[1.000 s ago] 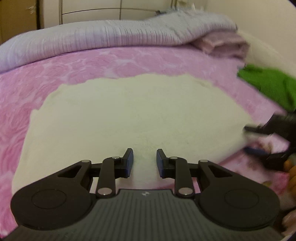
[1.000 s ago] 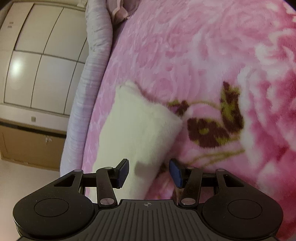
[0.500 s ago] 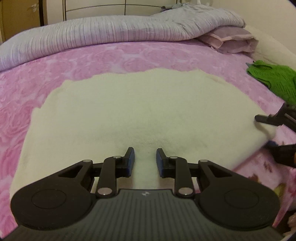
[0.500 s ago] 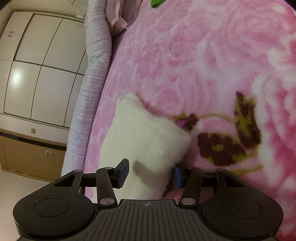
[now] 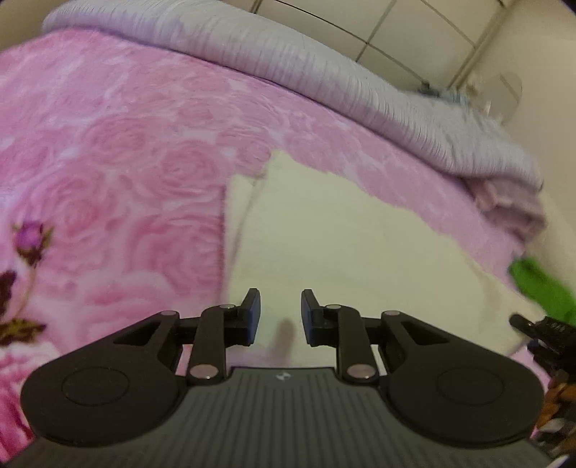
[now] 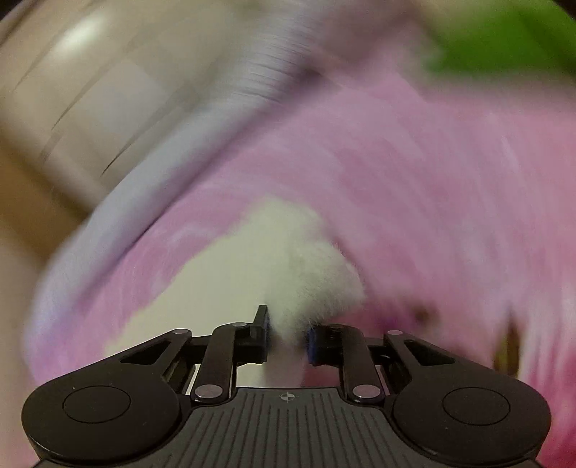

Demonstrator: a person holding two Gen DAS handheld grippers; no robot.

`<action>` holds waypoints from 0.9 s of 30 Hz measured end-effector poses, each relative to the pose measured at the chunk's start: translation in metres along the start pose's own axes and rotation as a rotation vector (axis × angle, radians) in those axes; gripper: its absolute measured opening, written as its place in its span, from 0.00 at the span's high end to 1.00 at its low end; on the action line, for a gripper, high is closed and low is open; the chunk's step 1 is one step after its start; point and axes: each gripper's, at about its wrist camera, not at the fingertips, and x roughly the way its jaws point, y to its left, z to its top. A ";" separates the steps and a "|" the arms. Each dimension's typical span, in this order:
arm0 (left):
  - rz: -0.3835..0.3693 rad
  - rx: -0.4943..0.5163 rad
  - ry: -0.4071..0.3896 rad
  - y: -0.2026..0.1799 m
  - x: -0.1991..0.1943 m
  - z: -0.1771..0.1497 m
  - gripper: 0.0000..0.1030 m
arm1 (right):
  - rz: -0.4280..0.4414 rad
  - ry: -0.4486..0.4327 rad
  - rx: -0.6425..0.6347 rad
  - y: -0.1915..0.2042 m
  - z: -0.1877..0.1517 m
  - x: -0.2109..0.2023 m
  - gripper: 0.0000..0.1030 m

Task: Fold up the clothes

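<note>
Your left gripper (image 5: 277,311) hangs over the cream garment (image 5: 345,252) with its fingers released: a clear gap separates the two pads, and only flat cream fabric shows in that gap. Nothing is pinched on this side.

Your right gripper (image 6: 288,336) is clenched on a corner of the same cream garment (image 6: 288,266). In the right wrist view the fluffy fabric bunches up between the two pads and rises toward 12 o'clock from the fingertips. This view is heavily blurred, so fine detail of the grip is not readable.

The garment lies on the pink rose-patterned blanket (image 5: 118,151). In the left wrist view it spreads from the fingertips toward 12 and 2 o'clock; its left edge runs up toward 11 o'clock, with pink blanket showing beyond it at 9 to 10 o'clock. A fold or seam line shows near that left edge.

A grey ribbed quilt (image 5: 324,72) lies rolled along the far side of the blanket, from 11 to 2 o'clock. A green garment (image 5: 540,288) lies at 3 o'clock, just beside the cream garment's right edge. Below it, at 4 o'clock, the black tip of your right gripper (image 5: 540,327) is visible at the cream garment's right corner. Pale cabinet doors (image 5: 396,28) stand behind the quilt at 1 o'clock.
</note>
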 end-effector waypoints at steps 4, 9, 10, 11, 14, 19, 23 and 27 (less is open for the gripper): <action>-0.067 -0.079 -0.020 0.018 -0.009 0.003 0.82 | 0.097 -0.127 -0.602 0.119 -0.043 -0.024 0.85; -0.087 -0.171 -0.025 0.042 -0.016 -0.003 0.82 | 0.281 -0.062 -1.030 0.209 -0.139 -0.021 0.82; -0.088 -0.188 -0.021 0.047 -0.016 -0.005 0.82 | 0.307 -0.010 -1.067 0.218 -0.156 -0.013 0.80; -0.086 -0.194 -0.017 0.049 -0.017 -0.006 0.82 | 0.314 0.015 -1.124 0.225 -0.172 -0.008 0.67; -0.080 -0.194 -0.012 0.053 -0.021 -0.011 0.82 | 0.311 0.009 -1.266 0.237 -0.199 -0.012 0.38; -0.085 -0.244 -0.031 0.064 -0.026 -0.013 0.69 | 0.446 0.068 -1.024 0.206 -0.155 -0.036 0.36; -0.088 -0.292 -0.010 0.073 -0.021 -0.019 0.64 | 0.364 0.104 -0.775 0.149 -0.122 -0.047 0.36; -0.124 -0.339 0.014 0.076 -0.009 -0.023 0.60 | 0.274 0.213 -0.609 0.094 -0.109 -0.043 0.36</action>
